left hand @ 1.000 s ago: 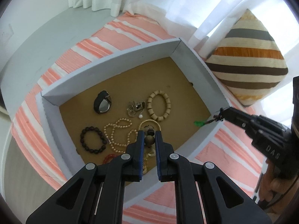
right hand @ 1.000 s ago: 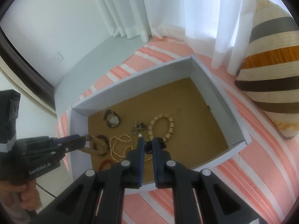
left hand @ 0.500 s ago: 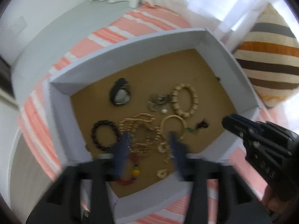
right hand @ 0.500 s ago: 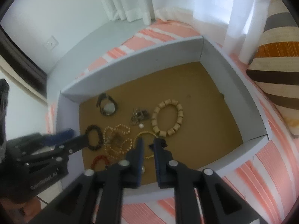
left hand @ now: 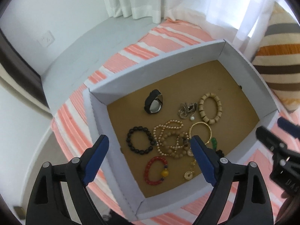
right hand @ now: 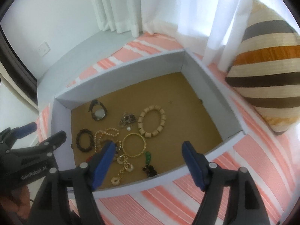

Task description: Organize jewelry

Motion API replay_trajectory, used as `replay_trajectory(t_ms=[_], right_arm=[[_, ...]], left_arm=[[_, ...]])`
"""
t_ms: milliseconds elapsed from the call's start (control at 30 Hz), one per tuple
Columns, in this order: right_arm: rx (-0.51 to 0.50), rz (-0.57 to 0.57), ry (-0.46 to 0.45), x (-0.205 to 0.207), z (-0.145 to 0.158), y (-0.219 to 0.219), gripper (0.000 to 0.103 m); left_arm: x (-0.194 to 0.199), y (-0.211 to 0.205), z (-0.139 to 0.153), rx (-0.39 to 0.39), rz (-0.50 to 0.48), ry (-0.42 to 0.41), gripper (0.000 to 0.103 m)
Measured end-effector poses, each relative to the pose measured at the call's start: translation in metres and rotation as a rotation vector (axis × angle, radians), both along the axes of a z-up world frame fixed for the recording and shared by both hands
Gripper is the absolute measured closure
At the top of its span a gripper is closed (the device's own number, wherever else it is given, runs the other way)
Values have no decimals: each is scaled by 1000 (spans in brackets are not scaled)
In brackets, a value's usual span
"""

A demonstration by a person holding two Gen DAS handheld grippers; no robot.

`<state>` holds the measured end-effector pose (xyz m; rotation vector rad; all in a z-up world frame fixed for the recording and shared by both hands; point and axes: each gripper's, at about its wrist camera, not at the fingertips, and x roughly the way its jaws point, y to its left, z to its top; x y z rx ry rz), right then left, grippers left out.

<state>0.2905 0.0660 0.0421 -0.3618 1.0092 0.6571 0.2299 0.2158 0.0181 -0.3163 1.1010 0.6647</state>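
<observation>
A grey box [left hand: 159,69] with a brown floor holds several pieces of jewelry: a black watch [left hand: 154,105], a tan block bracelet [left hand: 210,108], a dark bead bracelet [left hand: 139,142], a pearl necklace [left hand: 170,140], a gold bangle [left hand: 201,133], a red bracelet [left hand: 155,170] and a green pendant [right hand: 148,157]. My left gripper [left hand: 150,142] is open and empty above the box's near left part. My right gripper [right hand: 149,147] is open and empty above the box's near edge [right hand: 168,174].
The box sits on a pink and white striped cover [right hand: 253,159]. A striped cushion [right hand: 266,71] lies at the right. White curtains [right hand: 168,5] hang behind. A grey floor [left hand: 75,56] and a wall socket [left hand: 46,39] are at the left.
Both grippers opened wide. The left let go of the beaded piece and the right let go of the green pendant cord; both now lie in the box. Both grippers drew back.
</observation>
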Motion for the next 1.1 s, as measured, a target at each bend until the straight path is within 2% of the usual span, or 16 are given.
replay_trajectory(t_ms=[133,267,367,400,533,667,933,1100], right_arm=[[-8,-6,-28,-1,16,-7,28],[17,-6,-21,-4,27,-13,28],[18,-4,-25,-10,31,-14,28],[13,-3,-28,-13,31,-14,28],[0,-1,-41,-19,34,-14,28],[-6,2,-38,-22,37,-13,28],[-26,37,-39,-29,47,-2,28],[-36,55,-61,-32,52,5,28]], left_arm=[[-2,-7,22,76,-26,3,8],[-2,-14,39,192,-20,60,4],[-5,-14,48,207,-8,61,4],[-7,-13,51,192,-9,45,4],[-14,-6,53,23,-27,-38,4],[-16,-5,51,-42,-15,-49,1],[-23,-7,58,-104,19,-75,1],[-23,-12,62,-56,20,-50,1]])
